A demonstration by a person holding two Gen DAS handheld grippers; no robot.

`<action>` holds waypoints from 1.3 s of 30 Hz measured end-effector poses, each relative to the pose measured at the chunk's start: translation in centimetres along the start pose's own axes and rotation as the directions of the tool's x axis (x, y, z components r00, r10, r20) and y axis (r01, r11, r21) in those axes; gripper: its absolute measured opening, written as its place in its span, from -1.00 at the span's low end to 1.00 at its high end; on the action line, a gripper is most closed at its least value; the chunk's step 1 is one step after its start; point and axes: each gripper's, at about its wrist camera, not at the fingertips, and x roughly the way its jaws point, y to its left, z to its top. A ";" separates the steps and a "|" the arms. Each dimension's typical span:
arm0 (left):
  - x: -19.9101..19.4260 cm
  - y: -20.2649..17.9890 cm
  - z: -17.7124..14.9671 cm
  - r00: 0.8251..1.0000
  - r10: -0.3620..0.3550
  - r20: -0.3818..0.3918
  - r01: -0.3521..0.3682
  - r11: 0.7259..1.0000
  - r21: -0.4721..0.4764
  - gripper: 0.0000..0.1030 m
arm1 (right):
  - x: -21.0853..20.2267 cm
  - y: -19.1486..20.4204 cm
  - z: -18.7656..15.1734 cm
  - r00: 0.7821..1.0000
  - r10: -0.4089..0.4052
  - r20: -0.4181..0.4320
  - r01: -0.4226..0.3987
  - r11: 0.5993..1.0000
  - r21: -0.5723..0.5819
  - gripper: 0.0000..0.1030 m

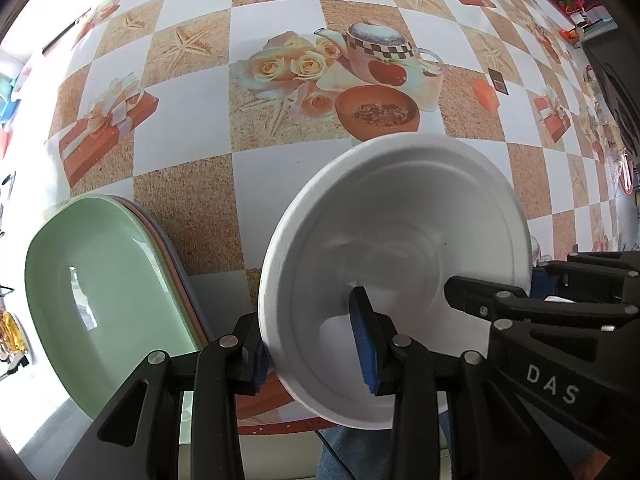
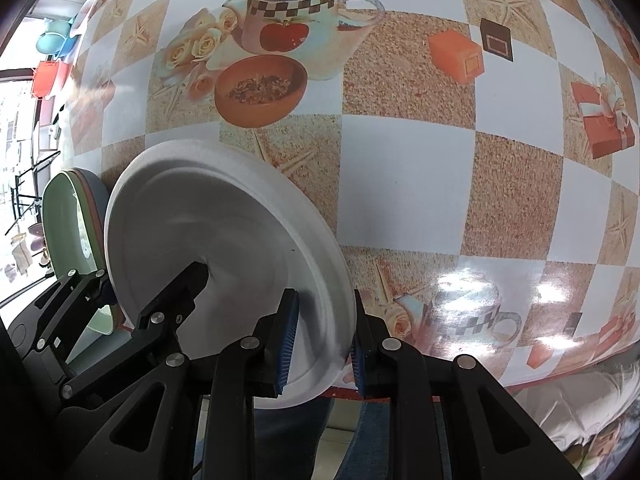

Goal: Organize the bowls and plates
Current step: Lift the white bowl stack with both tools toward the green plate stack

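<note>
Broadly, a table (image 1: pixel 192 128) fills both views, covered with a glossy checked cloth of white and sandy squares printed with teapots, roses, starfish, gift boxes and brown bowls. Its near edge runs along the bottom of each view, with blue trousers showing below it.

Next in size is the white plate (image 1: pixel 400 240) — round, with a raised rim and a ringed middle — held tilted above the near part of the table, its face turned toward both cameras. Both tongs have it at once, on opposite sides of its rim.

To the left of the white plate, near the table's left edge, sits a stack of oval dishes (image 1: pixel 100 288): a pale green one on top, with pinkish and grey-blue rims showing beneath it. From the right wrist the same stack (image 2: pixel 66 216) peeks out behind the plate's left edge.

The left gripper (image 1: pixel 316 344) is narrowed onto the plate's left rim, one blue pad on the inner face and the other behind the edge. The right gripper (image 2: pixel 324 344) pinches the plate's right rim in the same way, its blue pads (image 2: pixel 288 344) close together with the rim between them. Each gripper also appears in the other's view, black arms reaching in over the plate from the side.
</note>
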 end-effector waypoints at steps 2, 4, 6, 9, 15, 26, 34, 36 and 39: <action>0.0 0.0 0.0 1.000 -0.001 0.000 0.001 1.000 0.000 -0.24 | -0.1 -0.1 0.0 1.000 -0.001 -0.003 0.001 1.000 -0.004 -0.52; 0.1 0.0 0.0 1.000 -0.001 0.001 0.001 1.000 -0.001 -0.24 | 0.0 -0.3 0.0 1.000 -0.003 -0.004 0.002 1.000 -0.007 -0.52; 0.1 0.0 0.0 1.000 -0.001 0.003 0.001 1.000 -0.002 -0.24 | 0.0 -0.3 0.0 1.000 -0.003 -0.005 0.003 1.000 -0.007 -0.52; 0.2 0.0 0.0 1.000 -0.002 0.003 0.002 1.000 0.000 -0.24 | 0.0 -0.3 0.0 1.000 -0.005 -0.004 0.005 1.000 -0.008 -0.52; 0.1 -0.2 0.0 1.000 0.002 0.008 -0.002 1.000 0.001 -0.24 | 0.0 0.0 -0.3 1.000 -0.009 -0.003 0.009 1.000 -0.008 -0.52; -0.2 -1.0 -0.4 0.998 0.063 0.017 -0.063 0.998 0.029 -0.22 | 0.4 -0.2 -1.1 1.000 0.007 -0.008 -0.007 1.000 -0.010 -0.52; -0.4 -1.8 -0.5 0.997 0.078 0.002 -0.078 0.996 0.042 -0.22 | 0.8 -0.6 -1.8 0.999 0.028 -0.022 -0.028 1.000 0.005 -0.53; -0.4 -1.9 -0.6 0.997 0.081 0.001 -0.081 0.995 0.050 -0.22 | 0.9 -0.7 -2.0 0.999 0.029 -0.024 -0.029 1.000 0.009 -0.53; -0.4 -2.2 -0.5 0.997 0.082 -0.006 -0.082 0.995 0.055 -0.22 | 0.9 -1.0 -2.3 0.999 0.029 -0.021 -0.028 1.000 0.011 -0.52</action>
